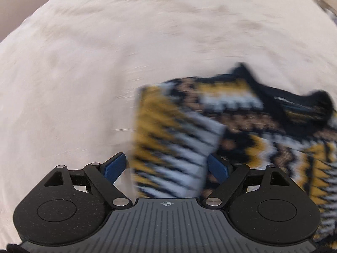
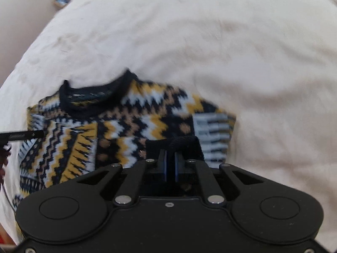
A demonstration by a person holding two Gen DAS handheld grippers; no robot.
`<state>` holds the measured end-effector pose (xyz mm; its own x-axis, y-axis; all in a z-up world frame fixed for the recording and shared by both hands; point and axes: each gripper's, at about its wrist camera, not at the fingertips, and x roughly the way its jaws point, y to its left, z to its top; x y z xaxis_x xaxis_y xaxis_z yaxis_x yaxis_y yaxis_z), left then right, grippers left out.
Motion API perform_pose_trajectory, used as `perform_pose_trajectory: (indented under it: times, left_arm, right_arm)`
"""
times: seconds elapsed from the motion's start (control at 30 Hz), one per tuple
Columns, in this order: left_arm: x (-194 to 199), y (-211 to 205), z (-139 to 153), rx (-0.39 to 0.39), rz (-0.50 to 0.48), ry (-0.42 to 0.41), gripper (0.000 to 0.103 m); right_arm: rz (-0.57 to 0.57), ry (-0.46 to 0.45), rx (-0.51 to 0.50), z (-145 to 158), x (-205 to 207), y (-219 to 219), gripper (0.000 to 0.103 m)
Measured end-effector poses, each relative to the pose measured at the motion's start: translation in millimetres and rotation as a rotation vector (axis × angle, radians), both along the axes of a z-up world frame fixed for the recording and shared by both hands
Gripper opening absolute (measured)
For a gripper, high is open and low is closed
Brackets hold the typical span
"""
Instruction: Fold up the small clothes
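A small knitted sweater (image 2: 118, 130) in black, yellow, white and tan zigzags lies on a white cloth, black collar (image 2: 92, 103) away from me. It also shows in the left wrist view (image 1: 231, 126), blurred, with its left sleeve (image 1: 172, 147) folded over the body. My left gripper (image 1: 166, 166) is open, its blue pads either side of that folded sleeve. My right gripper (image 2: 170, 158) is shut on the black cuff (image 2: 174, 145) of the right sleeve, held over the sweater's body.
The white cloth (image 2: 210, 42) covers the whole surface around the sweater. A thin black bar (image 2: 21, 136) reaches in from the left edge of the right wrist view. Small objects (image 2: 61, 1) lie past the cloth's far left edge.
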<state>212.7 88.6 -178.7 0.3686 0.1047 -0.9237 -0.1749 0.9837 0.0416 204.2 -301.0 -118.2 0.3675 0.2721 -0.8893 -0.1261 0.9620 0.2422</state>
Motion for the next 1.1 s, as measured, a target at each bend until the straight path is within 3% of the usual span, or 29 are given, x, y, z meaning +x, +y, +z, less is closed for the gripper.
perform_pose_trajectory:
  times: [0.1,0.27,0.37,0.4,0.43,0.47,0.5,0.67,0.8,1.1]
  left_arm:
    - [-1,14,-3,-0.057,0.048,-0.001,0.086]
    - [-1,8,-5,-0.025,0.025,-0.005,0.087]
    - [-3,6,0,-0.025,0.029,-0.011,0.087]
    - [-4,6,2,-0.028,0.03,-0.014,0.086]
    - [-7,5,6,-0.032,0.033,-0.02,0.086]
    - [-11,4,10,-0.035,0.037,-0.029,0.086]
    - [-15,4,14,-0.039,0.041,-0.039,0.086]
    - [-46,1,37,-0.083,0.032,-0.089,0.087]
    - [-74,-10,48,-0.097,-0.006,-0.09,0.091]
    - [-133,-46,57,-0.101,-0.124,-0.071,0.093]
  right_arm:
    - [-0.034,-0.009,-0.054,4,-1,-7,0.014]
    - [-0.171,0.156,-0.039,-33,2,-31,0.015]
    - [-0.185,0.15,-0.04,-35,1,-31,0.028]
    - [-0.191,0.143,-0.052,-34,1,-30,0.046]
    - [-0.201,0.136,-0.062,-31,0,-30,0.056]
    - [-0.212,0.122,-0.066,-28,-2,-31,0.073]
    - [-0.221,0.101,-0.063,-23,-6,-31,0.081]
    - [-0.212,0.057,-0.032,-10,-21,-31,0.084]
    - [-0.177,0.062,0.015,-6,-31,-22,0.092]
    - [-0.038,0.061,0.032,0,-71,11,0.095]
